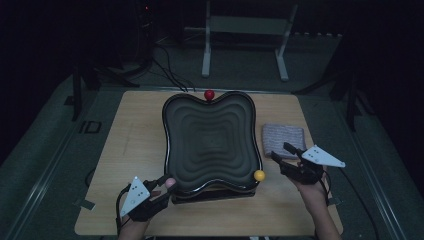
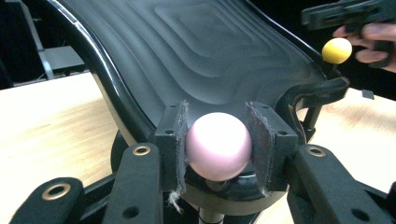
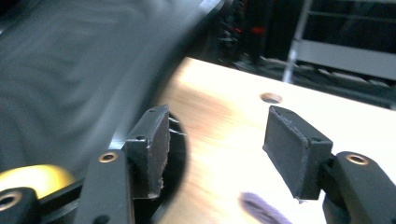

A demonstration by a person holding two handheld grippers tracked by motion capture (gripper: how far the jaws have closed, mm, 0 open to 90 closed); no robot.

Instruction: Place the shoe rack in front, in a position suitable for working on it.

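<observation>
1. While the left gripper (image 1: 162, 184) sits at the near left corner of the tray (image 1: 210, 135), its jaws are clamped on a pink ball (image 2: 218, 145); in the left gripper view both pads press against the ball's sides
2. That pink ball sits on a short post at the tray's near left corner, with the wavy black surface of the tray rising beyond it
3. The right gripper (image 1: 284, 152) hovers just right of the tray's near right corner, with its jaws apart and nothing between them; in the right gripper view bare table (image 3: 224, 140) shows through the gap
4. A yellow ball (image 1: 259, 175) stands at the tray's near right corner, just left of the right gripper and not touched by it; in the right gripper view it shows as a blurred yellow shape low at the left, outside the jaws
5. A red ball (image 1: 209, 94) stands at the middle of the tray's far edge, well apart from both grippers
6. The tray is a dark, wavy-edged dish with stepped ridges, resting on a base in the middle of the wooden table
7. A folded grey cloth (image 1: 283, 137) lies on the table right of the tray, just beyond the right gripper's jaws
8. The right gripper view is smeared, so fine detail there cannot be made out
</observation>
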